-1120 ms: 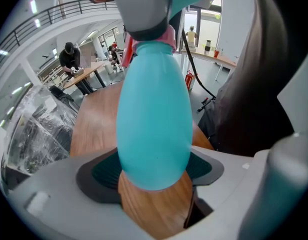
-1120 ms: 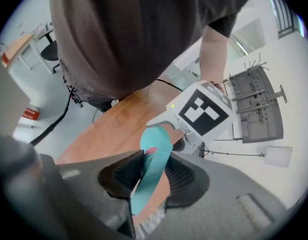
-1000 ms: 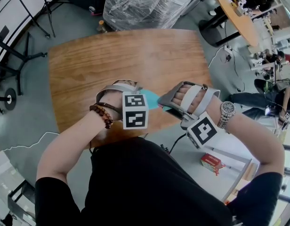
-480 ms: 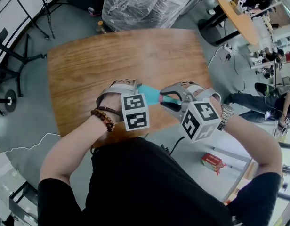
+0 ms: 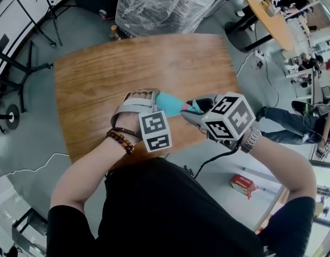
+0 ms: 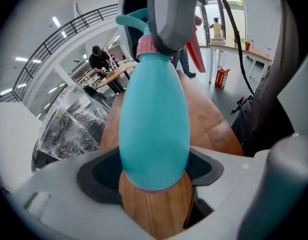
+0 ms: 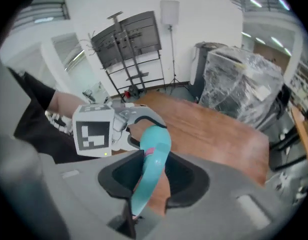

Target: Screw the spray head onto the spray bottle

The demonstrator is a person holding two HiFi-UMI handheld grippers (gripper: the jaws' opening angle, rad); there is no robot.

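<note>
- The left gripper [image 5: 146, 101] pinches the teal spray bottle [image 5: 167, 103] by its base, above the table's [image 5: 127, 63] near edge.
- The right gripper [image 5: 196, 110] is clamped on the spray head [image 7: 142, 184] at the bottle's neck.
- I'd hold the bottle steady and keep the head square over the pink collar [image 6: 146, 46], so the thread doesn't cross.

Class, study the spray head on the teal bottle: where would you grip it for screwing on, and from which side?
Grip the spray head across its narrow flat sides, above the pink collar, coming end-on along the long axis of the bottle; a wrist roll should then turn it. The right gripper holds it this way.
</note>
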